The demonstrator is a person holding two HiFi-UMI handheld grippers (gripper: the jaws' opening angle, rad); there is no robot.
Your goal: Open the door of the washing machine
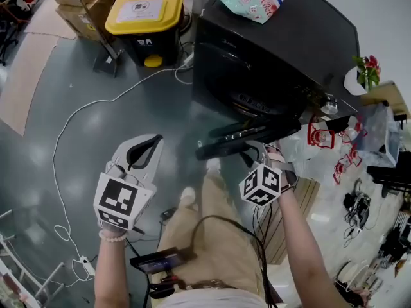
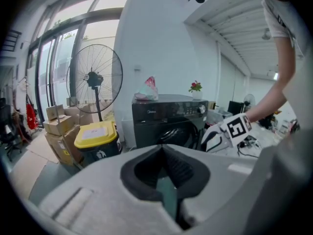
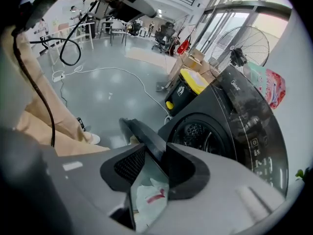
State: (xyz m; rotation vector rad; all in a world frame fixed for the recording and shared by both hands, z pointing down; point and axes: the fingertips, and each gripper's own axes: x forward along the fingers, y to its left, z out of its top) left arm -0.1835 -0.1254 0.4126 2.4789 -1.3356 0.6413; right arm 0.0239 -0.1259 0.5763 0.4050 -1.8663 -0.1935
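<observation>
Swinging the door (image 1: 247,133) off the washing machine (image 1: 276,50): the right gripper (image 3: 156,155) clamps its edge. The left gripper (image 1: 144,147) is closed, empty, well left. Next, likely: pull the door wider, then release.

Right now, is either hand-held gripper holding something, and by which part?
The right hand-held gripper grips the washing machine door by its free edge, the rim passing between its jaws. The left hand-held gripper is shut and empty.

— What colour is the washing machine (image 1: 276,50)?
— Black, and its door (image 1: 247,133) too.
— And the bin (image 1: 144,18)?
— Yellow lid, black body.
— The trousers (image 1: 212,230)?
— Beige.
</observation>
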